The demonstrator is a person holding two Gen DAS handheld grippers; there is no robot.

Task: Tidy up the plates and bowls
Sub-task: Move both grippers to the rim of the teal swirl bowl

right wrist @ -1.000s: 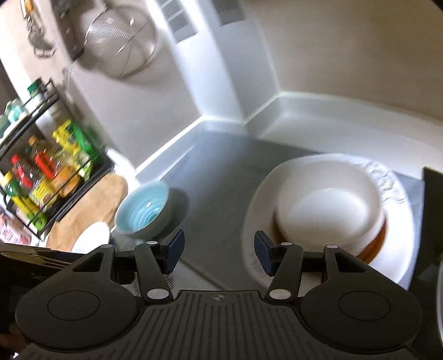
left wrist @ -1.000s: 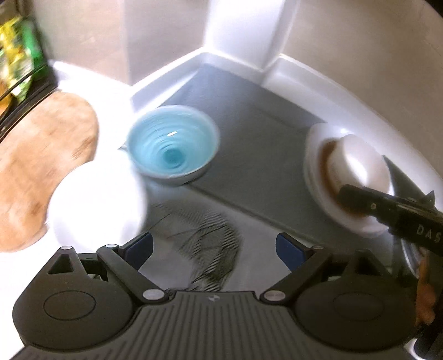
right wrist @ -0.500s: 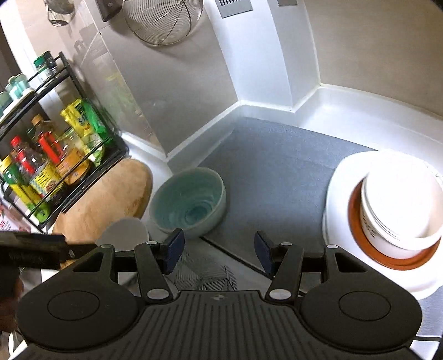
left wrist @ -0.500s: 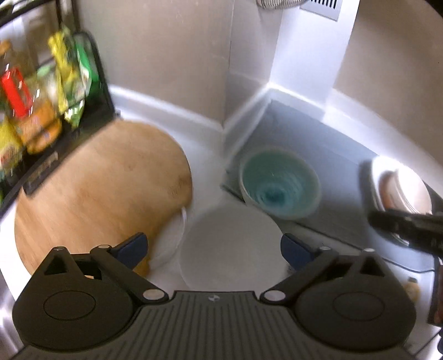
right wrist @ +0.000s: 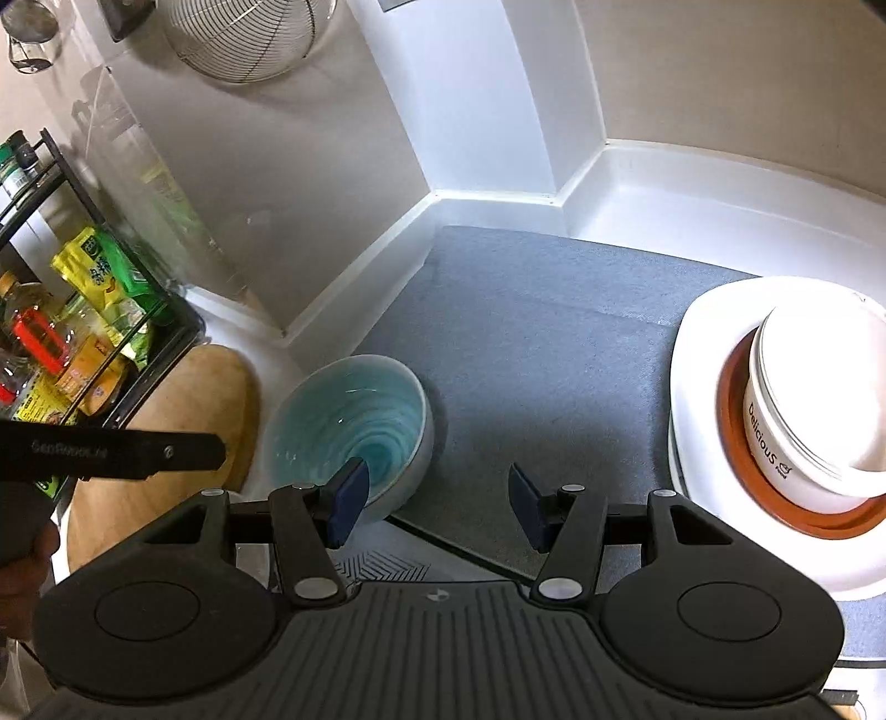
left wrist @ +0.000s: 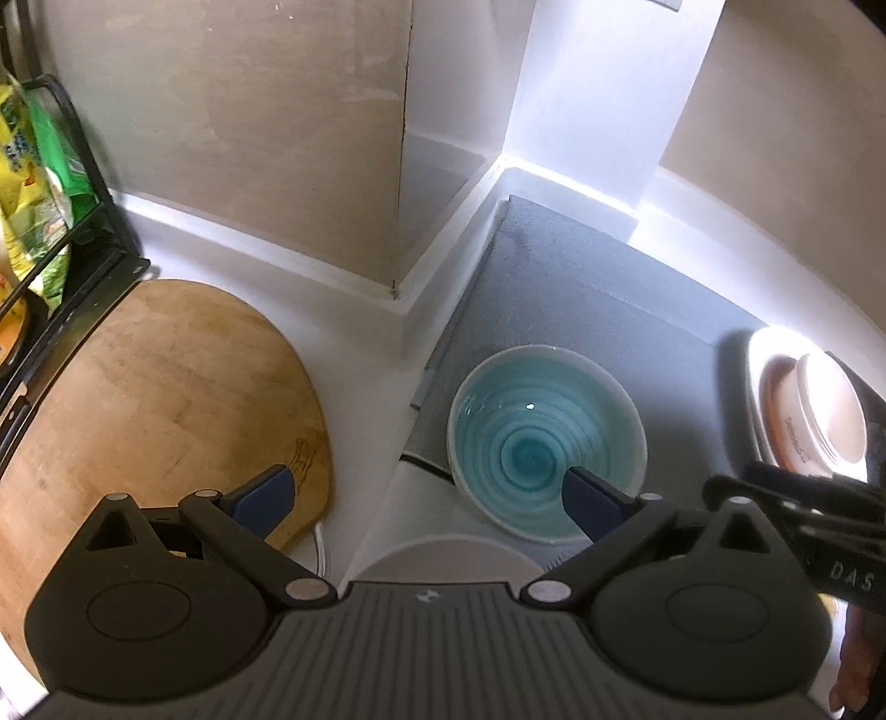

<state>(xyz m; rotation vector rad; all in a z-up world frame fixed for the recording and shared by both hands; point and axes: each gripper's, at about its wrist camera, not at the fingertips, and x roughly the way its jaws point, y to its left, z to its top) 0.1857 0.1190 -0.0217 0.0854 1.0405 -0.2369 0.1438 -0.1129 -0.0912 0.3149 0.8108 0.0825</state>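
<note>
Though near both spread grippers, blue bowl (left wrist: 545, 440) beyond their fingertips

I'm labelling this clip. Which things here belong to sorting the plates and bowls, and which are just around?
Job:
- blue glazed ceramic bowl
- white bowl on brown dish and white plate

Lying about:
- round wooden cutting board
- black wire rack
- wire strainer

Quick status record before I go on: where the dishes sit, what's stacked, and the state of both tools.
blue bowl: upright, empty, at the near left edge of the grey mat
stack: white bowl on brown plate on white plate, right side of mat
white dish: partly hidden under left tool
cutting board: left of mat, beside rack
left tool: open, empty
right tool: open, empty
</note>
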